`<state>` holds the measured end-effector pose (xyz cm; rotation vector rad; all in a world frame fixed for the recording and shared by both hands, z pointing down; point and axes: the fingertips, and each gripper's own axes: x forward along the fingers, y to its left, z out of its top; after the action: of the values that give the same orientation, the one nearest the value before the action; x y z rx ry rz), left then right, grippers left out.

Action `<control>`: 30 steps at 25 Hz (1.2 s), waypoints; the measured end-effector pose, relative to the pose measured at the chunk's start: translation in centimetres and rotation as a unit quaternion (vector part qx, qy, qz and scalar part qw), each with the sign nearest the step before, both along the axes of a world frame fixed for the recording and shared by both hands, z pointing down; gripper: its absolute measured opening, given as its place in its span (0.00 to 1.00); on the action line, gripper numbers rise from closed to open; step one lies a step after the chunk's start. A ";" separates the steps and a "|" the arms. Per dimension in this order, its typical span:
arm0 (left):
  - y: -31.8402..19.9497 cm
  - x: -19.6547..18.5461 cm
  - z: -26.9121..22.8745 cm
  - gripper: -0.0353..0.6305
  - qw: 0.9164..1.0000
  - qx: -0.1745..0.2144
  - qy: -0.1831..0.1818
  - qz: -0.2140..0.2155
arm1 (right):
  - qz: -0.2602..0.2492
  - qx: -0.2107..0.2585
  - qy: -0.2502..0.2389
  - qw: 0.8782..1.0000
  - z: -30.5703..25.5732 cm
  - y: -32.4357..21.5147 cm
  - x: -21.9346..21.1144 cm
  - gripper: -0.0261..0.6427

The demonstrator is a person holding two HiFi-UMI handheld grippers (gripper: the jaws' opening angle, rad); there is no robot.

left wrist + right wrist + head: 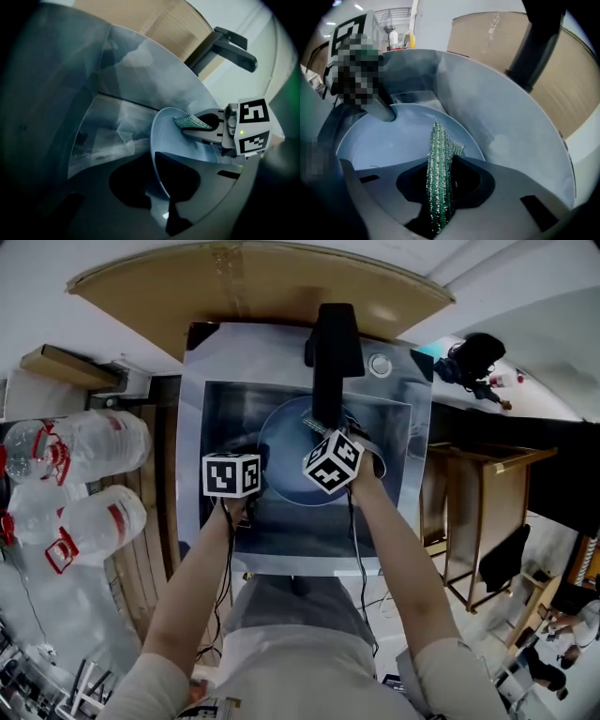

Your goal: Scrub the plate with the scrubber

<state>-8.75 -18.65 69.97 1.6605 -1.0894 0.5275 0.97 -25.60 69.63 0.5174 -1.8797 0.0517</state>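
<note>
A pale blue plate (286, 454) stands tilted on edge in the steel sink (211, 437). My left gripper (246, 491) is shut on its rim; in the left gripper view the plate (161, 136) runs edge-on between the jaws of the left gripper (163, 190). My right gripper (339, 448) is shut on a green mesh scrubber (439, 168), which sticks out past the jaws of the right gripper (440, 192) onto the plate's face (389, 140). From the left gripper view the scrubber (192, 122) lies against the plate's inner surface.
A black faucet (335, 345) rises over the back of the sink. Brown cardboard (253, 282) stands behind it. Large plastic water bottles (89, 479) lie to the left, and a wooden frame (478, 507) stands to the right. The sink walls (497, 117) close in around both grippers.
</note>
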 end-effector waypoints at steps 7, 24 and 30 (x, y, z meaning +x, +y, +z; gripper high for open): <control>-0.1 -0.7 0.1 0.11 0.997 -0.013 0.047 -0.054 | -0.152 -0.003 -0.053 0.987 -0.3 5.8 -5.5 0.21; -0.3 -0.6 0.3 0.10 0.996 -0.023 0.064 -0.051 | -0.211 -0.206 0.013 0.955 -0.7 16.2 1.1 0.19; -0.3 -0.6 0.3 0.10 0.996 -0.025 0.066 -0.057 | -0.076 -0.084 0.072 0.991 0.5 8.3 3.0 0.19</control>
<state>-9.32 -18.91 70.31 1.5573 -1.0585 0.3629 3.98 -17.25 70.14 0.2535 -1.7488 0.0695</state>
